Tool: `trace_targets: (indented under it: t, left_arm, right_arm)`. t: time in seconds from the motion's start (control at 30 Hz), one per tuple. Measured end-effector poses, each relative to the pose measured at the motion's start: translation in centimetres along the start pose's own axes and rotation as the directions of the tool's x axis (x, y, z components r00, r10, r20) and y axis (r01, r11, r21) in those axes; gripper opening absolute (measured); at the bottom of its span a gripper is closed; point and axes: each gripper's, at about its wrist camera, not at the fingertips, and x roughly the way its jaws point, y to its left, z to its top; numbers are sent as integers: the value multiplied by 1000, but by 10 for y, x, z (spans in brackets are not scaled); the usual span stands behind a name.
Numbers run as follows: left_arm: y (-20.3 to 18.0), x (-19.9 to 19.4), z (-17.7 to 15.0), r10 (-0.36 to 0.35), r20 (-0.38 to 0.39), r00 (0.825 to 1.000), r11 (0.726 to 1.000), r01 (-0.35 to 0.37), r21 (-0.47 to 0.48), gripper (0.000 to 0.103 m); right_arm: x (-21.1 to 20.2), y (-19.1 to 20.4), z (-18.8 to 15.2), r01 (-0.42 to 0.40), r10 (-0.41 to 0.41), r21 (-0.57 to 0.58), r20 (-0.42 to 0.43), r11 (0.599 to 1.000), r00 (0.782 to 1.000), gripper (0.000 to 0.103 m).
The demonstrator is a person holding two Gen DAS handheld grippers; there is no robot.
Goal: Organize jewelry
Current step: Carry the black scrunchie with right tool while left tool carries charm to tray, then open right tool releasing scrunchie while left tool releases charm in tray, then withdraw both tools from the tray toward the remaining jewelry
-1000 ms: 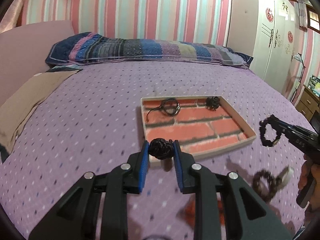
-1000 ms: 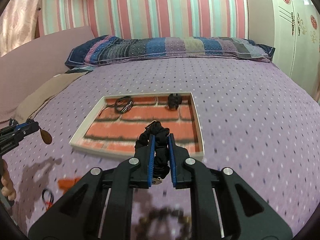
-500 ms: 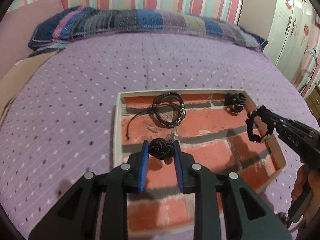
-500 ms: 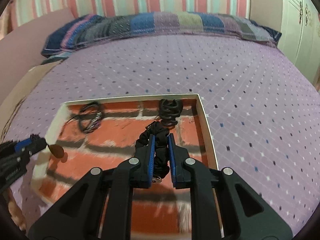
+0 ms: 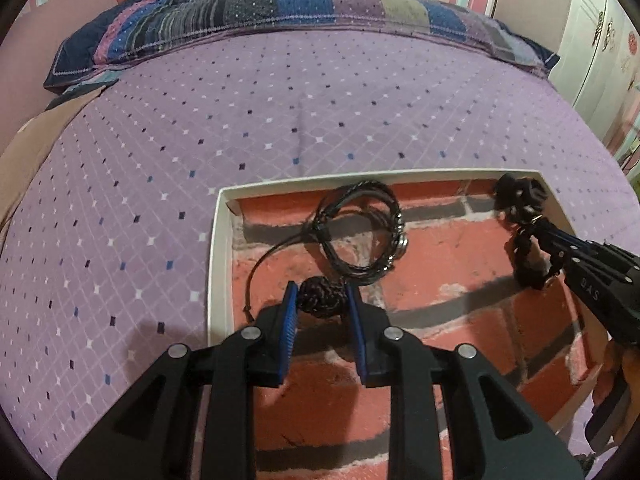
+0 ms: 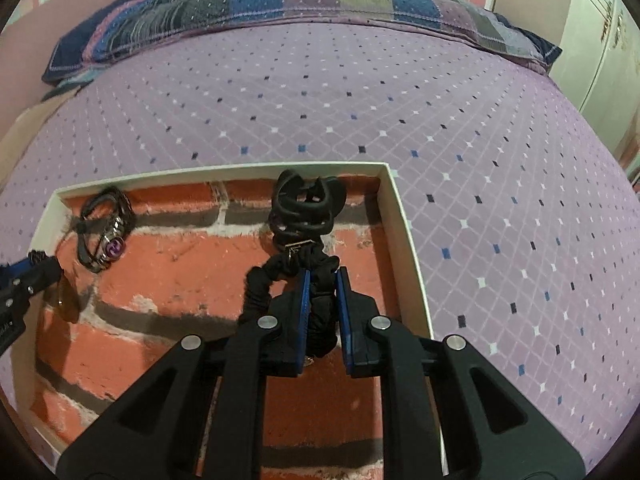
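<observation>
A broad bed (image 5: 280, 112) fills both views, covered in a smooth lilac spread printed with a fine diamond grid and small white, blue and dark lozenges. Along its far edge lies a long pillow (image 5: 280, 12) in a patchwork of blue, purple and olive stripes, its seam stitched in pale thread. On the spread sits a shallow rectangular tray (image 5: 218, 256) with a thin cream rim and a floor printed as rough red brick with grey mortar.

The left gripper (image 5: 322, 300), matte black with ribbed blue pads, is closed narrowly around a knotted ball of dark braided cord (image 5: 320, 295), held over the tray's near left part. The right gripper (image 6: 320, 280), of the same build, pinches a thick black fabric-wrapped bracelet (image 6: 264, 284), whose soft ruched loop bulges out to the left of the fingers, above the tray's right half.

Just beyond that bracelet, against the tray's far wall, lies a tangle of black elastic loops (image 6: 308, 204). In the far left corner rests a coil of thin black leather cords (image 5: 360, 236) with a twisted metal link; in the right wrist view a round purple charm (image 6: 113, 247) shows on it, and one loose cord end trails toward the near left rim
</observation>
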Motion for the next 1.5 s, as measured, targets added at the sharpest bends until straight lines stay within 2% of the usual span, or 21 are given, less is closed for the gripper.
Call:
trace_targets:
  t: [0.17, 0.23, 0.33, 0.37, 0.4, 0.43, 0.5, 0.63, 0.7, 0.9, 1.03, 1.23, 1.5]
  left_arm:
    - [1, 8, -4, 58, -12, 998, 998, -58, 15, 27]
    - [2, 9, -5, 71, -14, 997, 997, -71, 17, 27]
    - [3, 7, -6, 76, -20, 997, 997, -76, 18, 29]
    - [3, 3, -6, 72, -15, 997, 997, -72, 18, 39]
    - [3, -2, -6, 72, -6, 997, 997, -72, 19, 51]
    - [2, -8, -5, 72, 9, 997, 997, -72, 19, 56]
    - [1, -25, -4, 60, 42, 997, 998, -61, 17, 71]
    - [0, -57, -4, 55, 80, 995, 998, -56, 7, 83]
    - [3, -74, -7, 61, 108, 992, 998, -62, 4, 90]
    - [18, -136, -34, 97, 191, 977, 995, -99, -3, 93]
    - [24, -171, -62, 114, 237, 965, 993, -117, -5, 94]
    - [30, -219, -117, 138, 313, 940, 990, -139, -18, 94]
    - [33, -247, -183, 135, 321, 937, 991, -133, -29, 94]
  right_arm:
    - [10, 4, -1, 10, -10, -22, -42, 1000, 999, 16]
    - [12, 6, 0, 10, -12, -31, -63, 999, 998, 20]
    - [8, 8, -1, 13, -16, -54, -51, 998, 999, 41]
    - [5, 7, -1, 11, -14, -55, -46, 998, 999, 49]
    - [0, 6, -1, 7, -9, -53, -36, 999, 999, 52]
    - [-5, 4, -1, 3, -4, -48, -30, 999, 1000, 54]
    - [-17, -2, 1, -13, 13, -39, -12, 999, 1000, 65]
    - [-48, -14, 4, 0, 2, -61, 38, 998, 999, 82]
    - [-69, -25, 2, 1, 3, -47, 74, 999, 997, 95]
    - [-120, -49, -19, -20, 21, -9, 114, 1000, 993, 99]
    - [-154, -56, -45, 27, -22, -30, 142, 999, 990, 99]
    - [-210, -59, -97, 65, -51, -49, 246, 997, 968, 99]
    - [-249, -63, -157, 84, -66, -42, 316, 996, 946, 99]
